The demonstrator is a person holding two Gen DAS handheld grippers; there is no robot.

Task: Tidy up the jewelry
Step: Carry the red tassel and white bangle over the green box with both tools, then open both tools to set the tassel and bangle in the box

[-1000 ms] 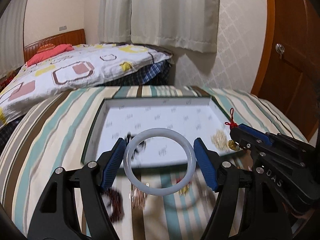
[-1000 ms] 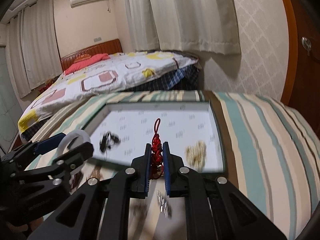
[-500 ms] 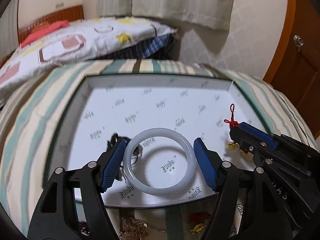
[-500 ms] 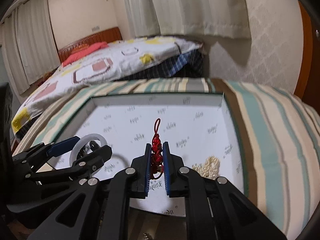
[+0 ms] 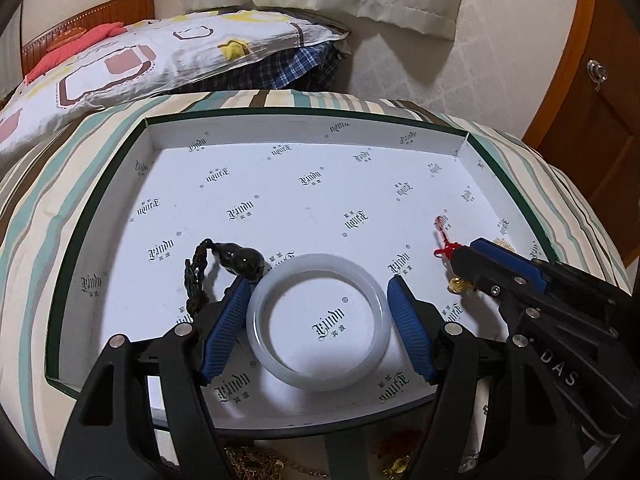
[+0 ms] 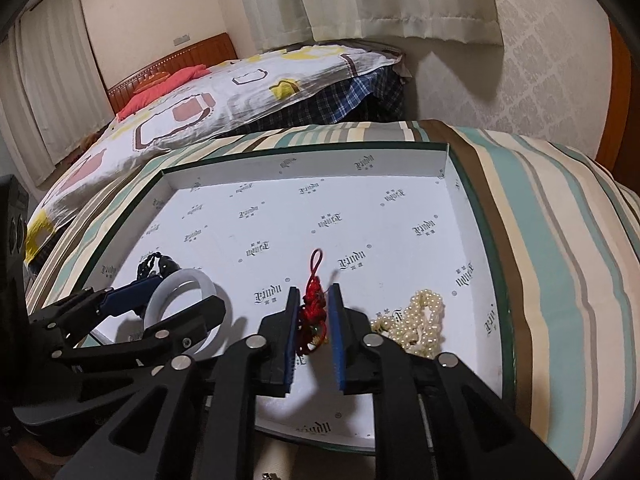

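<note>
Counting four pieces over the white tray (image 5: pixel 304 148): one milky bangle (image 5: pixel 318 322), one red knotted charm (image 6: pixel 314 312), one pearl strand (image 6: pixel 420 320) at 3 o'clock, one dark bead string (image 5: pixel 224 268) at 9. My left gripper (image 5: pixel 318 330) pinches the smooth translucent bangle. My right gripper (image 6: pixel 314 334) has its jaws parting around the charm.

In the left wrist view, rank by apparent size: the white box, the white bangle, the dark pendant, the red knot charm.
1. white box
2. white bangle
3. dark pendant
4. red knot charm, though the right gripper hides part of it, so its true extent is unsure.
</note>
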